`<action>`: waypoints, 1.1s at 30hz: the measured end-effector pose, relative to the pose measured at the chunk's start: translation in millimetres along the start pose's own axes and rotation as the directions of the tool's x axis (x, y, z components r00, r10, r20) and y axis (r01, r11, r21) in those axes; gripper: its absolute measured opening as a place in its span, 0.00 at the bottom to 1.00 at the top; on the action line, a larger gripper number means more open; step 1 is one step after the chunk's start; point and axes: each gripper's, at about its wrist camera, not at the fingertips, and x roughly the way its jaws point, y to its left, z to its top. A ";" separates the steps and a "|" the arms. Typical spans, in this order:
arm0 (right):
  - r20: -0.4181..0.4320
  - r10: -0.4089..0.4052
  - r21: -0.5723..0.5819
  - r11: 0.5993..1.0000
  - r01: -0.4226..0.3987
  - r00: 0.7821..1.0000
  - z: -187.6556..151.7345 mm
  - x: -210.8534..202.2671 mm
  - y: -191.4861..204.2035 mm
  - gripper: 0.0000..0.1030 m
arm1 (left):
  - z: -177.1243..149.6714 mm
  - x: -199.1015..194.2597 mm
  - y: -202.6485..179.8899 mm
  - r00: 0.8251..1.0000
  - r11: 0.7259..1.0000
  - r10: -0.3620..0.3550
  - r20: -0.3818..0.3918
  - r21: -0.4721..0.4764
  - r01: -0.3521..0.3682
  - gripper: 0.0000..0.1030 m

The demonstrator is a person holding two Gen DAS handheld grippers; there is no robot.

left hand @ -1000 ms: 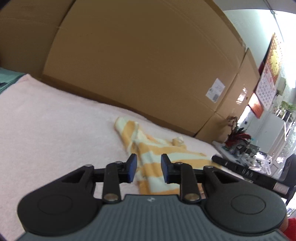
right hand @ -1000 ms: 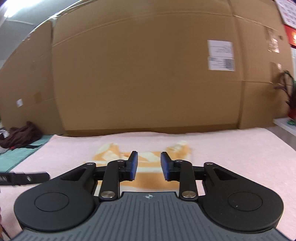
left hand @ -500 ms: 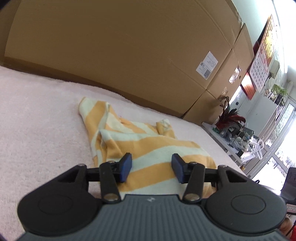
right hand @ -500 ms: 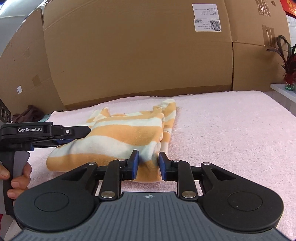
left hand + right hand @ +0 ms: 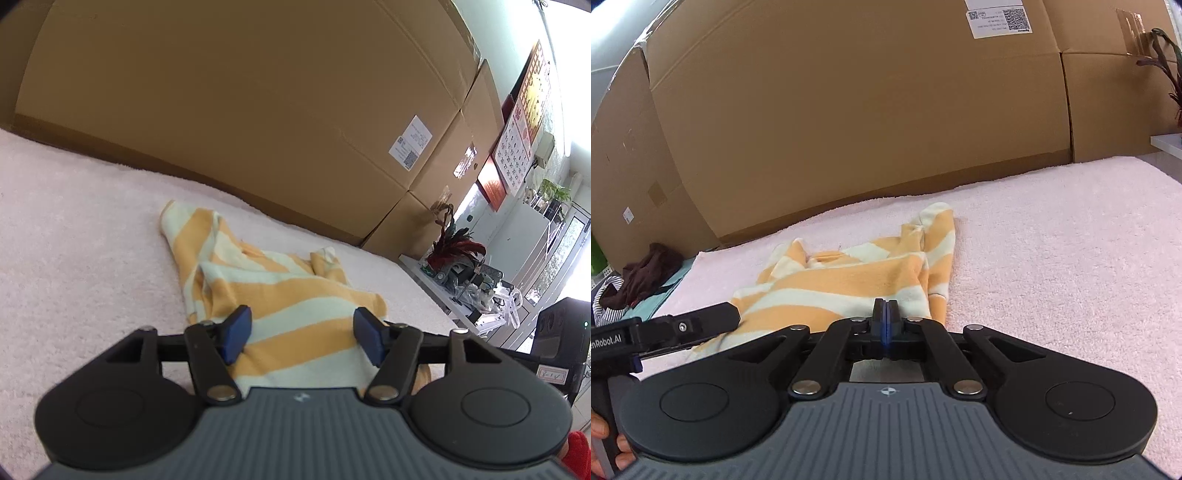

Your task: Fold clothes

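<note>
The garment (image 5: pixel 849 280) lies on the towel surface (image 5: pixel 1052 258), in front of the wall of cardboard boxes (image 5: pixel 849 110) that stands along the far edge. In the right wrist view the right gripper (image 5: pixel 885 317) is at the near edge of the garment, and the left gripper (image 5: pixel 701 321) reaches in from the left, at the garment's near left corner. A small pile of clothes (image 5: pixel 639 277) lies beyond the left end of the towel surface. In the left wrist view a plant (image 5: pixel 454 247) stands to the right, past the boxes.

Storeroom-like workspace: stacked cardboard boxes (image 5: pixel 258 110), wall calendar (image 5: pixel 517 147).
</note>
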 end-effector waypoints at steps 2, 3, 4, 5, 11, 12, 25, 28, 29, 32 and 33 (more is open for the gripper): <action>0.011 -0.033 -0.034 0.999 0.034 0.999 -5.3 -5.7 7.7 0.00 | 0.6 1.1 1.0 1.000 1.000 -0.027 -0.008 -0.003 0.027 0.74; 0.016 -0.043 -0.045 0.998 0.044 0.999 -6.2 -6.1 9.6 0.00 | 0.6 0.8 1.0 0.999 1.000 -0.031 -0.008 -0.003 0.031 0.74; 0.020 -0.048 -0.048 0.998 0.049 0.999 -6.4 -5.4 10.3 0.00 | 0.3 0.1 0.7 1.000 1.000 -0.031 -0.007 -0.001 0.031 0.74; 0.024 -0.046 -0.036 0.998 0.047 0.999 -6.3 -4.5 8.2 0.00 | 0.1 -0.5 0.4 1.000 1.000 -0.031 -0.005 0.000 0.031 0.74; 0.036 -0.029 0.052 0.998 0.028 0.999 -6.8 -6.2 -4.8 0.00 | -1.7 -4.4 -2.2 1.000 1.000 -0.021 0.007 0.017 0.021 0.74; 0.036 -0.036 0.043 0.998 0.034 0.999 -7.0 -5.9 -2.9 0.00 | -1.6 -3.8 -2.9 1.000 1.000 -0.018 0.005 0.024 0.017 0.74; 0.052 -0.114 -0.086 0.989 0.118 0.992 -10.7 -5.9 18.2 0.00 | -3.2 1.8 -17.4 0.999 0.991 0.012 -0.030 0.131 -0.008 0.82; 0.057 -0.118 -0.090 0.988 0.123 0.991 -11.2 -6.4 17.4 0.00 | -3.8 -0.5 -18.3 1.000 0.990 0.022 -0.015 0.141 -0.020 0.78; 0.057 -0.115 -0.086 0.989 0.120 0.992 -11.1 -6.5 16.2 0.00 | -3.9 -0.7 -18.5 1.000 0.989 0.024 -0.014 0.143 -0.022 0.78; 0.057 -0.111 -0.076 0.990 0.115 0.992 -10.4 -6.3 14.1 0.00 | -4.2 -1.2 -19.3 0.999 0.988 0.031 -0.010 0.150 -0.029 0.78; 0.058 -0.115 -0.080 0.990 0.120 0.992 -10.4 -6.1 15.0 0.00 | -4.3 -1.1 -20.0 0.999 0.988 0.033 -0.010 0.153 -0.031 0.78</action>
